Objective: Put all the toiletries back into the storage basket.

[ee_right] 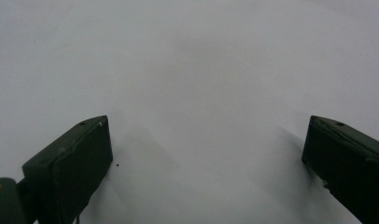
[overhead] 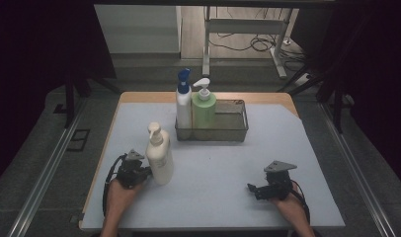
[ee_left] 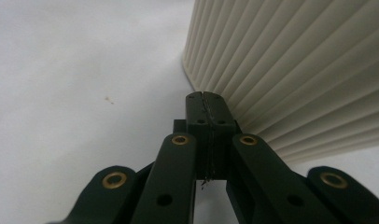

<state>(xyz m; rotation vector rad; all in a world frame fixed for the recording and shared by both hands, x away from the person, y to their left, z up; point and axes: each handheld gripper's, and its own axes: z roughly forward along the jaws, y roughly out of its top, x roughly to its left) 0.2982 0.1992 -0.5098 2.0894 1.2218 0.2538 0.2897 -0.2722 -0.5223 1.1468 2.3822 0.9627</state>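
A cream pump bottle (overhead: 159,157) with ribbed sides stands upright on the pale mat at the left front. My left gripper (overhead: 147,172) rests on the mat just left of its base. In the left gripper view the jaws of the left gripper (ee_left: 206,96) are pressed together with nothing between them, and their tips sit right beside the ribbed wall of the cream bottle (ee_left: 295,70). My right gripper (overhead: 253,189) lies on the mat at the right front, pointing left. The right gripper (ee_right: 206,140) has its jaws wide apart over bare mat.
A wire basket (overhead: 245,121) stands at the back middle of the table. It holds a white bottle with a blue cap (overhead: 183,101) and a green pump bottle (overhead: 204,106) at its left end. The pale mat (overhead: 218,168) covers most of the wooden table.
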